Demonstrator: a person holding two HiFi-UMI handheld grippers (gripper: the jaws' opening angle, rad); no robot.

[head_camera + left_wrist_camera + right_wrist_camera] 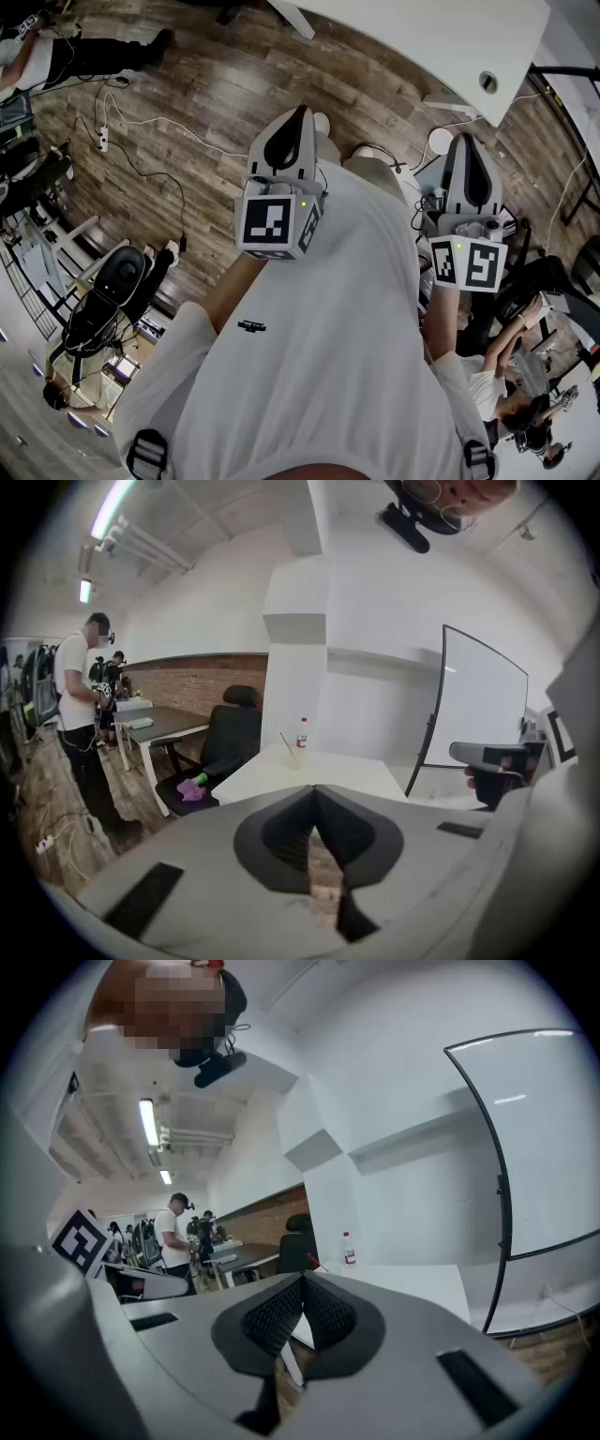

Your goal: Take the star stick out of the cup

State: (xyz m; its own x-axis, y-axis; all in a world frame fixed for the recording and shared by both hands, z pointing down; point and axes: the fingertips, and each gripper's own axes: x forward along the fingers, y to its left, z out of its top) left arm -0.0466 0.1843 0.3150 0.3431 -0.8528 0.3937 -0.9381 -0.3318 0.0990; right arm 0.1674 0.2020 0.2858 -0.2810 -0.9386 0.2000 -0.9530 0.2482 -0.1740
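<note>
Since both grey tongs, left gripper (315, 794) and right gripper (301, 1282), are closed and empty, well apart from the clear cup (293, 757) holding the thin star stick (287, 742) near the white table's (347, 771) far edge, best approach before opening either.

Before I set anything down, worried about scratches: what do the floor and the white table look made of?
The floor looks like wood or wood-look laminate planks, matte: grain and board seams show. The table looks like smooth white laminate, plain and even; its core cannot be told.
</note>
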